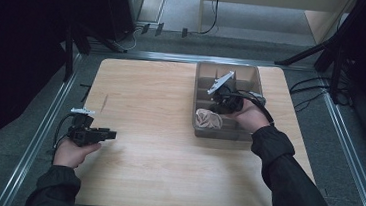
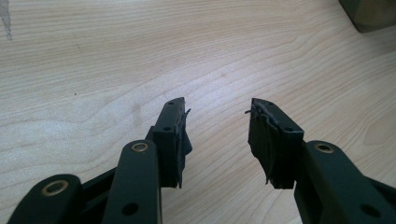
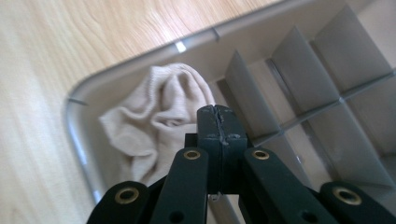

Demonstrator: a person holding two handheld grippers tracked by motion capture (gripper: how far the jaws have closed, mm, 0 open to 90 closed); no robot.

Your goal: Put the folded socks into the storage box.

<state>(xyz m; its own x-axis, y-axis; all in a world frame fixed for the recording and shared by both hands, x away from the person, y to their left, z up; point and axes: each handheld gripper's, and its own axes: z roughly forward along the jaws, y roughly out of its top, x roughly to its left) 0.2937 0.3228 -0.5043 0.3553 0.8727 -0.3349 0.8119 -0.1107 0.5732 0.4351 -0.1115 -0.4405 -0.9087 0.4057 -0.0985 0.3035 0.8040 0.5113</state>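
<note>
**Sock in the tray, both grippers empty**

Left: the left gripper (image 1: 110,135) lies low over the bare wooden table (image 1: 157,146), its jaws parted with nothing between them. Right: the grey divided tray (image 1: 201,77) stands on the table's far right part. A beige sock (image 1: 208,119) lies bunched in the tray's near left compartment. The right gripper (image 3: 218,122) hangs just above the sock, jaws pressed together, empty

We see a pale beige knitted sock (image 3: 154,116) bunched in the near-left corner of a translucent grey plastic divider tray (image 1: 200,79). Under it lies a light wooden table (image 1: 153,130) with wavy brown grain. Our two matte black grippers, left (image 2: 217,126) and right (image 3: 218,122), show brass-coloured rivets.
</note>
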